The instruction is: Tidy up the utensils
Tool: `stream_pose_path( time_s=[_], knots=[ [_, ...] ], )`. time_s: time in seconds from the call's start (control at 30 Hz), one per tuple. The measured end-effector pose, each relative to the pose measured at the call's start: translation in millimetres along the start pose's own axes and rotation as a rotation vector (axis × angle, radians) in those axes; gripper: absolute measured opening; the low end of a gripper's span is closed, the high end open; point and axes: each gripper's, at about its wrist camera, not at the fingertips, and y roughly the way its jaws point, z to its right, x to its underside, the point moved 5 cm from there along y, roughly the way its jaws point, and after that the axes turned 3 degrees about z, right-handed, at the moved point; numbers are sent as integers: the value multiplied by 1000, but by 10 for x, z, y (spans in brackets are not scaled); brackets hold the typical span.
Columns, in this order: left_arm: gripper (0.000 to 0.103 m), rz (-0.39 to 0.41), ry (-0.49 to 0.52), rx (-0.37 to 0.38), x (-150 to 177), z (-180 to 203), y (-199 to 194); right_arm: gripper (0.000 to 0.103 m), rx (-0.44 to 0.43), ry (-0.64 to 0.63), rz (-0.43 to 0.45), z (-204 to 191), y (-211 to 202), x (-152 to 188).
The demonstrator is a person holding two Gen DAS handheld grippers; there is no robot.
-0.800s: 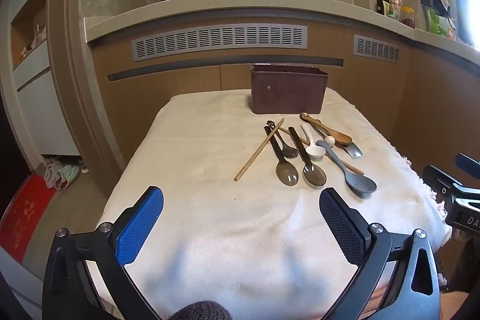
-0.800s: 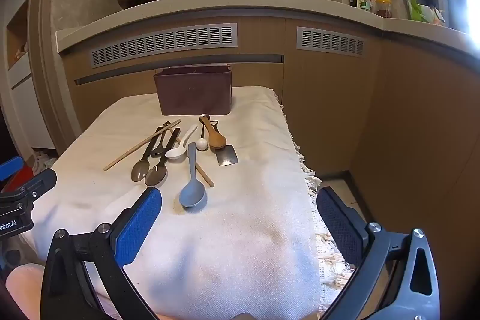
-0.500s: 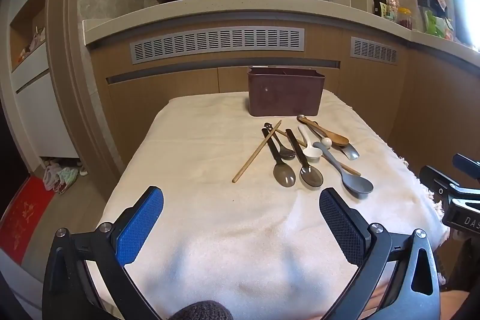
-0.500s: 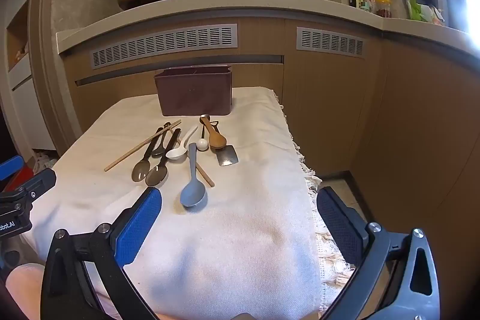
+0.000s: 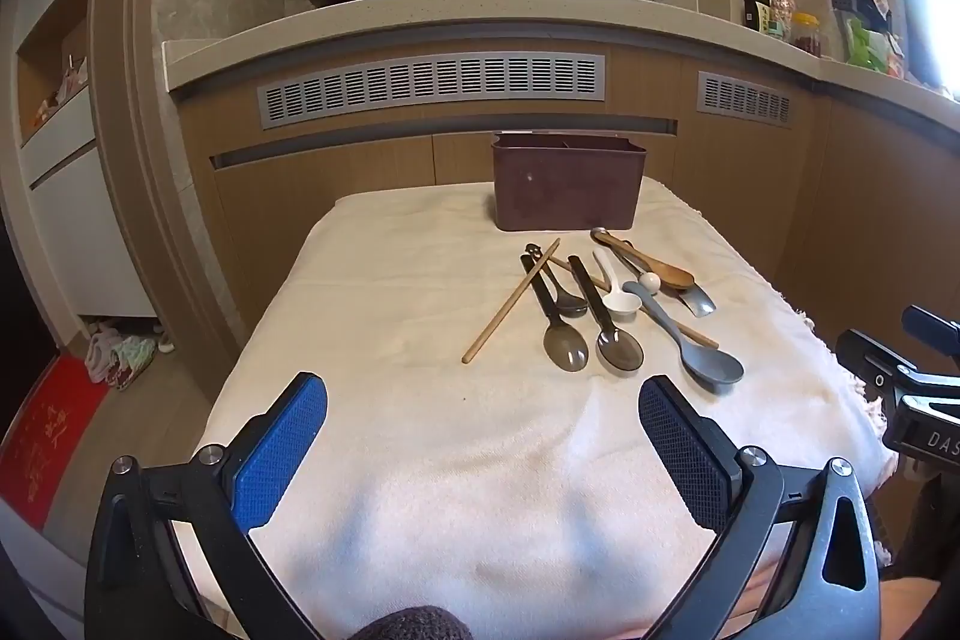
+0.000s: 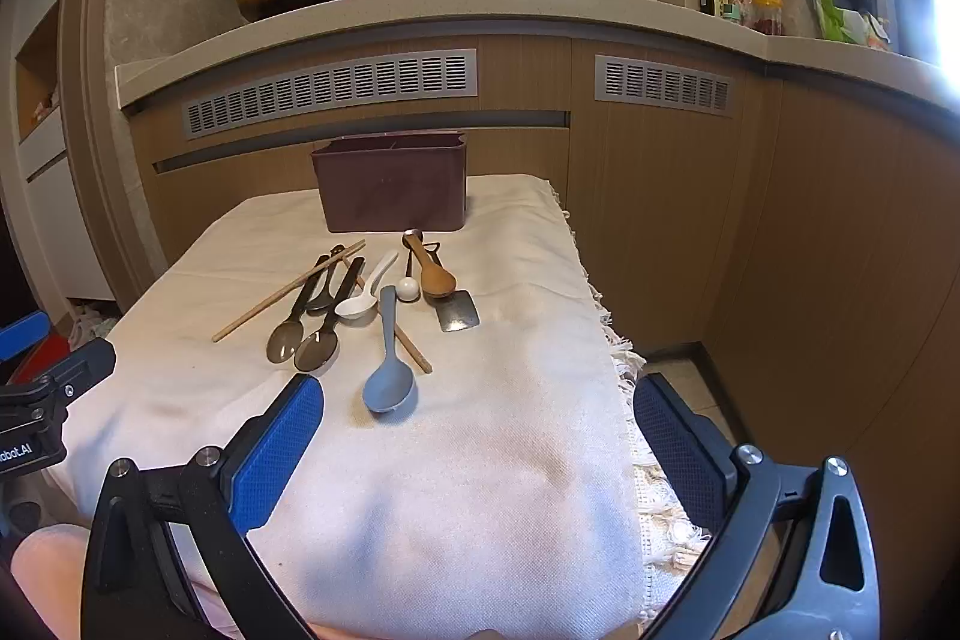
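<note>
Both the left hand-held gripper (image 5: 483,436) and right hand-held gripper (image 6: 479,430) hover wide and empty at the bottom of frame, while the utensils (image 6: 360,304) lie overlapping mid-frame on the cloth-covered tabletop (image 6: 510,460) before the brown caddy (image 6: 393,190), so lifting one could likely drag its neighbours.

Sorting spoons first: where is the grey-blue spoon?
In the right wrist view the grey-blue spoon lies nearest the camera, bowl toward it, right of two dark spoons.
</note>
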Motion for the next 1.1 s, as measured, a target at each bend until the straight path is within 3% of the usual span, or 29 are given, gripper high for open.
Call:
stream_pose_path(
  time_s=[1.1],
  knots=[
    [103,-15,5,2,59,19,58,103,-15,2,1,-16,15,19]
  ],
)
